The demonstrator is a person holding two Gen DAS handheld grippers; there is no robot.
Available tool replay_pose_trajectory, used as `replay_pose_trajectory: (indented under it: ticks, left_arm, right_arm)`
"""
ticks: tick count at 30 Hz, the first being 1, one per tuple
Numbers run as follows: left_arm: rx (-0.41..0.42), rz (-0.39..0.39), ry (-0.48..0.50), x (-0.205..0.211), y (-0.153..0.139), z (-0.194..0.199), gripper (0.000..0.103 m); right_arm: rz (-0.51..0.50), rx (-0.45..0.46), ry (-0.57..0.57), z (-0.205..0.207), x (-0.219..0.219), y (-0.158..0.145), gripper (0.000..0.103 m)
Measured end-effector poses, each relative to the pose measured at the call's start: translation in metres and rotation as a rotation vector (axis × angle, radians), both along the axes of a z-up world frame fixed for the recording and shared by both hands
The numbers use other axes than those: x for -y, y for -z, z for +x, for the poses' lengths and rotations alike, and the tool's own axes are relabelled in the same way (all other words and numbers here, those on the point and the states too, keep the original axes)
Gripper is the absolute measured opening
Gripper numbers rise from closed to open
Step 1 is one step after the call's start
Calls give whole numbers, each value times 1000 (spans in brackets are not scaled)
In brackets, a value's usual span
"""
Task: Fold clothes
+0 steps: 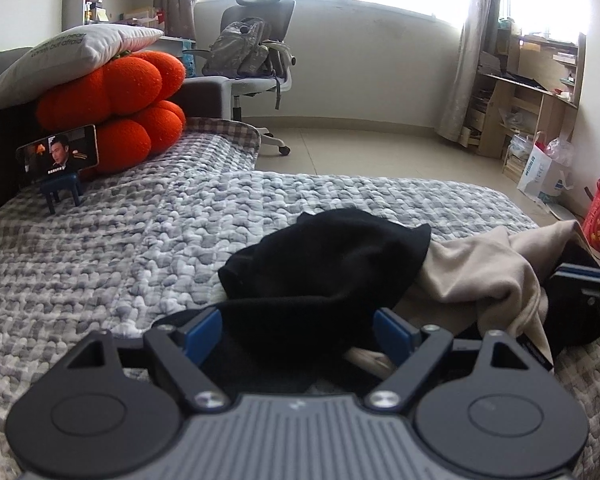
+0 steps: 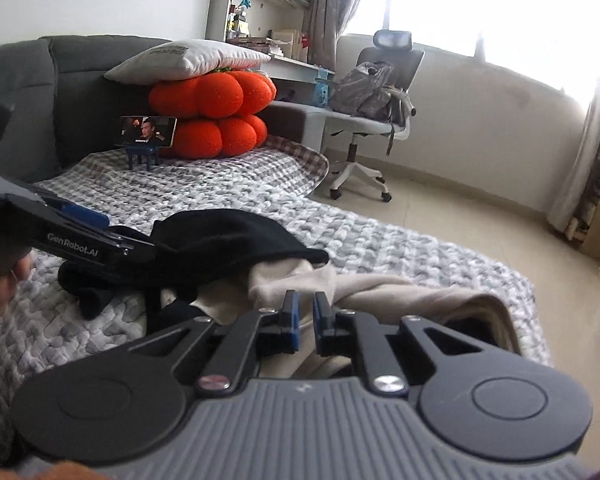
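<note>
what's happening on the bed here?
A person with a gripper in each hand is starting on a heap of clothes on the quilted bed. The left gripper is open around the black garment. The right gripper is nearly closed at the beige garment; a grip isn't clear. Nothing is folded yet.

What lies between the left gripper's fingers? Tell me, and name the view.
The black garment, with a scrap of beige cloth beside it, fills the left gripper's gap; left wrist view shows it.
</note>
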State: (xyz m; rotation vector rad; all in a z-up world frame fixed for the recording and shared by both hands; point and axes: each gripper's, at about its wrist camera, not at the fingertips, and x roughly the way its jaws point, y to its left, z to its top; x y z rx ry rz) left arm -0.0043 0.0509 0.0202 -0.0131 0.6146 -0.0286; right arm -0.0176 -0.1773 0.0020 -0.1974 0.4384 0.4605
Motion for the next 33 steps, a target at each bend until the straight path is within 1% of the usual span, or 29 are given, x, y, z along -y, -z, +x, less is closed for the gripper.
replay_pose_trajectory:
  ticks: [4, 6, 7, 8, 9, 10, 12, 14, 16, 17, 18, 19, 20, 22, 26, 28, 30, 31, 33]
  left_arm:
    - [8, 11, -13, -7, 0, -1, 84]
    - [4, -10, -30, -15, 1, -1, 84]
    - [1, -17, -35, -18, 2, -1, 84]
    - [-4, -16, -32, -18, 4, -1, 84]
    - [-10, -15, -29, -19, 6, -1, 84]
    - [-15, -14, -26, -19, 8, -1, 84]
    - [-20, -7, -18, -19, 12, -1, 84]
    - [-27, -18, -15, -19, 15, -1, 84]
    - [-32, -29, -12, -18, 17, -1, 84]
    - [-34, -25, -9, -17, 18, -1, 84]
    - [-35, -22, -6, -16, 19, -2, 84]
    - [-36, -18, -3, -15, 19, -3, 84]
    - [-35, -14, 0, -14, 20, -3, 84]
    - [-37, -14, 0, -15, 20, -4, 84]
    - [-51, -34, -14, -22, 21, -3, 84]
    - [-50, -35, -22, -24, 22, -4, 84]
    - [-52, -40, -33, -27, 24, -4, 84]
    - [-55, -45, -40, -28, 25, -4, 84]
    - [-62, -59, -49, -32, 28, -3, 84]
  right_arm:
    - [-10, -13, 4, -1, 0, 6, 13]
    - [-1, -18, 8, -2, 3, 8, 16]
    - [4, -21, 11, -2, 6, 10, 24]
    - [15, -24, 17, -2, 8, 11, 42]
    - [29, -28, 24, -2, 11, 12, 50]
    - [44, -34, 19, -3, 14, 13, 54]
    - [56, -44, -22, -5, 13, 13, 54]
    - [64, -54, -66, -8, 11, 14, 54]
    - [30, -64, -80, -7, 2, 17, 53]
    - [9, -68, -84, -6, -2, 19, 44]
    - [-8, -73, -84, -5, -6, 21, 33]
    - [-13, -72, -76, -3, -8, 22, 6]
    - [-11, -68, -62, -1, -9, 22, 0]
    - [4, -46, -36, 1, -7, 18, 0]
    - [62, 54, 42, -6, 13, -12, 0]
    - [45, 79, 92, -5, 26, -25, 0]
    - [-2, 64, 69, 0, 28, -27, 7]
    - [-31, 55, 36, 3, 22, -26, 15]
    - [-94, 40, -48, 9, 6, -20, 18]
